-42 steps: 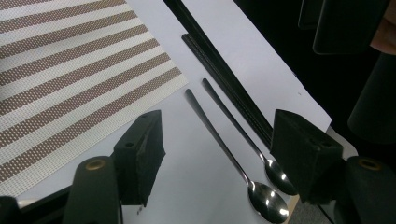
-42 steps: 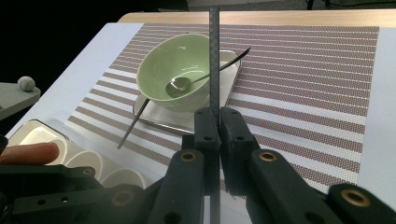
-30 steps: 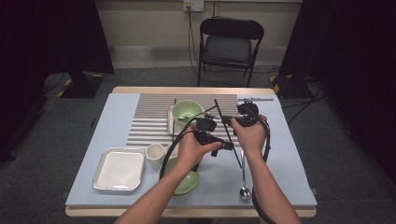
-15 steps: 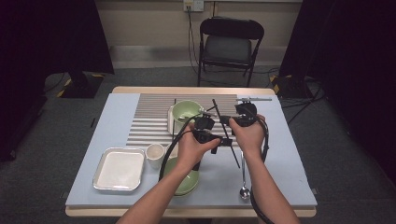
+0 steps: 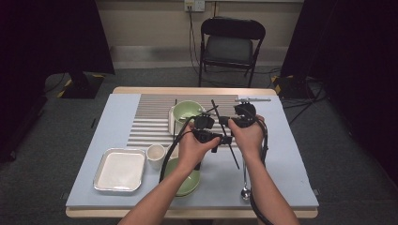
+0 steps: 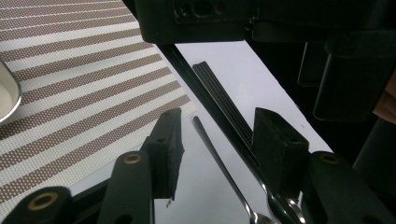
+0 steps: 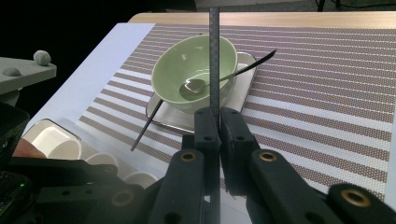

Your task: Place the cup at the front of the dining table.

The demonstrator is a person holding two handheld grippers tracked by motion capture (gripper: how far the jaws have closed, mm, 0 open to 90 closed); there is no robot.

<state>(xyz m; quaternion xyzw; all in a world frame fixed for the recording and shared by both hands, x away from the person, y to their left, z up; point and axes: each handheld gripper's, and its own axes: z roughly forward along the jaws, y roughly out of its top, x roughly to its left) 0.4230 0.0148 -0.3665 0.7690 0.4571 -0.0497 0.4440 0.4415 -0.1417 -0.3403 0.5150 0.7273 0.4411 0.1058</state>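
Observation:
My right gripper (image 7: pixel 218 114) (image 5: pixel 224 121) is shut on a thin black chopstick (image 7: pixel 214 56) (image 5: pixel 225 136), which sticks out past both sides of its jaws. My left gripper (image 6: pixel 217 121) (image 5: pixel 220 138) is open just beside it over the blue mat, and a black chopstick (image 6: pixel 219 93) runs through the gap between its jaws, close to the right one. A green bowl (image 7: pixel 194 70) (image 5: pixel 187 111) holding a spoon (image 7: pixel 196 85) sits on a small white plate (image 7: pixel 243 79) on the striped placemat (image 5: pixel 150 122).
A second spoon (image 5: pixel 245 180) (image 6: pixel 224 168) lies on the mat at the front right. Another black stick (image 7: pixel 147 126) leans by the plate. At the front left are a white tray (image 5: pixel 119 169), a white cup (image 5: pixel 155 154) and a second green bowl (image 5: pixel 185 180). A chair (image 5: pixel 232 47) stands beyond the table.
Both hands have drifted a little to the left. The chopstick stays in the right gripper and has tilted slightly.

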